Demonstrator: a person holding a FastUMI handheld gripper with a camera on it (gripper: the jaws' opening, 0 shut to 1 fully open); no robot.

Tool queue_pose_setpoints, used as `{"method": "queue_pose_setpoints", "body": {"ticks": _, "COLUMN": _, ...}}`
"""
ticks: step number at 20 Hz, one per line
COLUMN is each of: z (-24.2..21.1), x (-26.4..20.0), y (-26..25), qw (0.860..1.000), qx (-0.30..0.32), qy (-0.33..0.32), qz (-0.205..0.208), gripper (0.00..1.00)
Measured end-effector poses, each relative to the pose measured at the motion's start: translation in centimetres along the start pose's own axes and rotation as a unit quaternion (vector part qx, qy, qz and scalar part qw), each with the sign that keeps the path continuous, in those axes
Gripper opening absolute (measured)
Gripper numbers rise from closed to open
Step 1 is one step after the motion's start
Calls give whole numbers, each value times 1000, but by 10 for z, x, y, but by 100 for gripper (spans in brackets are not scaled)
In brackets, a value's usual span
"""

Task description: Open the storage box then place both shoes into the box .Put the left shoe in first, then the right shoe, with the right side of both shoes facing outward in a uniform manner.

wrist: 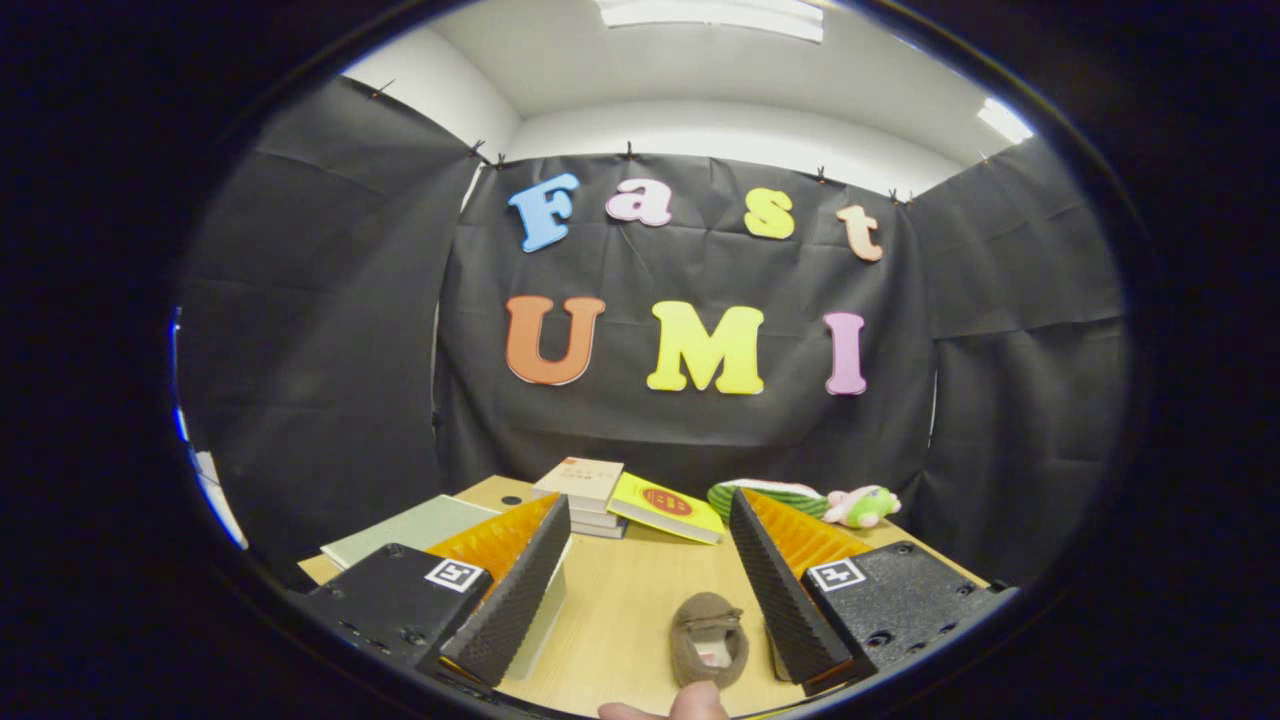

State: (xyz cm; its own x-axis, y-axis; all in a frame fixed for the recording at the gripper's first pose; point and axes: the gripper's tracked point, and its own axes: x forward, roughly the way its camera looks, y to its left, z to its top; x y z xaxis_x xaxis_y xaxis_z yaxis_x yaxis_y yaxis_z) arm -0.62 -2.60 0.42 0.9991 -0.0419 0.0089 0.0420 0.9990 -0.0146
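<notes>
My gripper (650,570) fingers spread wide, gripping nothing. Brown shoe (709,638) lies on the table (640,600) between them, nearer the right finger. Beyond the shoe, book stack (588,495); cover writing unreadable.

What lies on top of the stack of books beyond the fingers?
A yellow book leans on the stack of books; its underside is hidden. The hand-held gripper is open, with a brown shoe between its fingers.
</notes>
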Motion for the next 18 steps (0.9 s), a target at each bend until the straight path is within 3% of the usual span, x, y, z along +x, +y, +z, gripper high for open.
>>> {"method": "queue_pose_setpoints", "body": {"ticks": 6, "z": -1, "x": 3, "y": -4, "qw": 1000, "qx": 2, "qy": 5, "qz": 2, "gripper": 100}}
{"method": "queue_pose_setpoints", "body": {"ticks": 18, "z": -9, "x": 11, "y": 22, "qw": 999, "qx": -2, "qy": 20, "qz": 46, "gripper": 100}}
